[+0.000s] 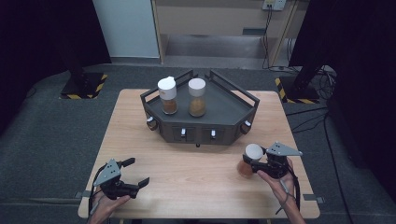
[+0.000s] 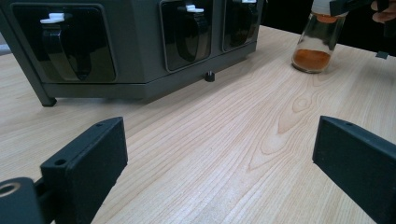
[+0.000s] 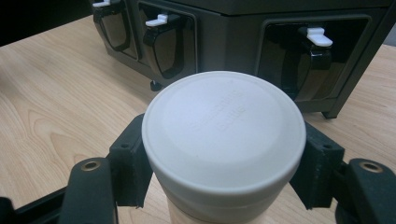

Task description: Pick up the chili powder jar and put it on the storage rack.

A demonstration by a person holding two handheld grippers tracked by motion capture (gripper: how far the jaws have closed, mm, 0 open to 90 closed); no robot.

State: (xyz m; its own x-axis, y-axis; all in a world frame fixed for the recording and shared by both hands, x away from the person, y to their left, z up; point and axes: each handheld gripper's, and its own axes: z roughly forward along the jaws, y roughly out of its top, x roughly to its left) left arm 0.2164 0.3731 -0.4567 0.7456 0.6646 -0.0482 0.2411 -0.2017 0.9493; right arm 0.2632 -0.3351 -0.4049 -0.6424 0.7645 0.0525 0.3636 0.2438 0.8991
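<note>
Right gripper (image 1: 251, 160): seen at the lower right of the high view; its fingers (image 3: 128, 161) are clamped on the jar (image 1: 247, 162) just below the white lid (image 3: 224, 133).
Jar: stood upright on the desk (image 1: 196, 177), lower right of the high view, in front of the rack's right corner; orange-brown powder is seen at its bottom.
Left gripper (image 1: 138, 172): held at the lower left of the high view; its fingers (image 2: 86, 163) are spread wide with bare desk between them.
Rack (image 1: 224, 112): placed at the upper centre of the desk; two more jars (image 1: 183, 97) are carried on top.
</note>
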